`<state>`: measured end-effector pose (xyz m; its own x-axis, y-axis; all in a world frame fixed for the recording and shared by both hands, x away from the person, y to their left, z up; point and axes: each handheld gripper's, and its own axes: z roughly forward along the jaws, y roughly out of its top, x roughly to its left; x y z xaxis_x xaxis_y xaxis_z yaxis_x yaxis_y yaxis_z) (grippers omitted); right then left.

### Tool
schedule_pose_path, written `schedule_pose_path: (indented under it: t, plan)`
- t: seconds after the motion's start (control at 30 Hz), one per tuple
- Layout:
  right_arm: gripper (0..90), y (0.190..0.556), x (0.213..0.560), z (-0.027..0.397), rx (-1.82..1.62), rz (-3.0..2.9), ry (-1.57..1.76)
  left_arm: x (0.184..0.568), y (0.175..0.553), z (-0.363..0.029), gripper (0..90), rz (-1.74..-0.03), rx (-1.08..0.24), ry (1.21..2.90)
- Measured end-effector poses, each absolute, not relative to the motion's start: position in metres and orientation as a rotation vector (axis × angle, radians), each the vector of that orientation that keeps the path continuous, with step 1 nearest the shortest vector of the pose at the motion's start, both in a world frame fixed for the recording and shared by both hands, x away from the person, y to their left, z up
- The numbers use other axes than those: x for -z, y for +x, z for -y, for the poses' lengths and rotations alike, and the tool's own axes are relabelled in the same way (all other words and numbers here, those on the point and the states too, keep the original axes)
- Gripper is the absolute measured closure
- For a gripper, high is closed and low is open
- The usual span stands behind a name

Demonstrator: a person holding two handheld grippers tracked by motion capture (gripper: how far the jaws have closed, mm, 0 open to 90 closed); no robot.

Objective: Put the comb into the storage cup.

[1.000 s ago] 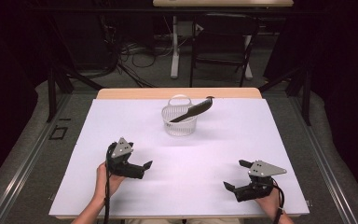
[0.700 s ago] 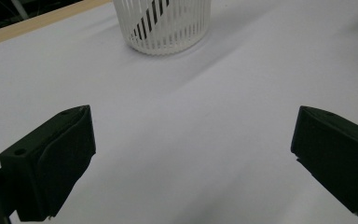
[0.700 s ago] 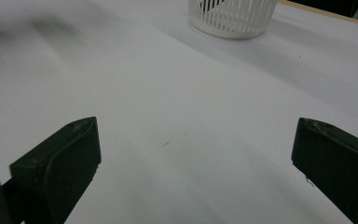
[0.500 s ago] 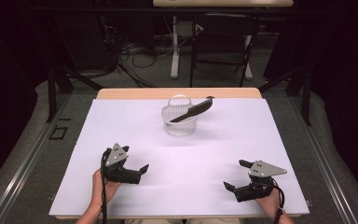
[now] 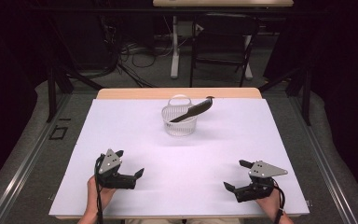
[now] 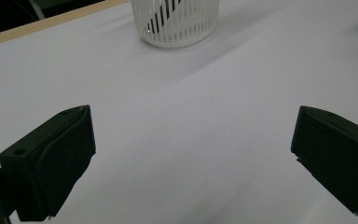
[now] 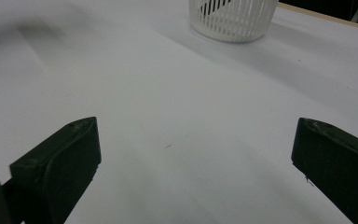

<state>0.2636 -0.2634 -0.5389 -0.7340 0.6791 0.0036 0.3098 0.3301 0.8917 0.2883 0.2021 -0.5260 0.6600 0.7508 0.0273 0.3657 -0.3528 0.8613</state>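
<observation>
High view: at a white-covered table (image 5: 279, 140), a person's two hand-held grippers rest low along the near edge while a white slatted basket (image 5: 181, 122) stands well apart from both, toward the far side and close to the centre line. A long black utensil (image 5: 192, 111) lies in the basket at a slant — its lower end down inside, its upper end poking out over the rim toward the far right — so its long axis runs from near-left to far-right. The left gripper (image 5: 137, 174) sits at the near left with its jaws spread wide and nothing between them; the right gripper (image 5: 235, 175) sits at the near right, likewise wide and empty. From the left gripper the basket lies ahead and to the right; from the right gripper, ahead and to the left. Neither is clearly closer, though the left looks slightly nearer the basket, while the utensil's free end leans to the right hand's side — a reach for that raised end would likely suit the right gripper. Left gripper view shows the basket (image 6: 175, 22) straight ahead between its black jaws, dark stripes visible through the slats
</observation>
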Motion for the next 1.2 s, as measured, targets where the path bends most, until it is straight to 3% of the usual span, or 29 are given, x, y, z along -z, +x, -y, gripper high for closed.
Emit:
schedule_pose_path:
  t: [1.2]
  plan:
    - [1.1, 0.264, 0.539, 0.265, -1.371, -2.226, 0.874, 0.535, 0.268, -0.211, 0.0, -0.890, -0.544, 1.973]
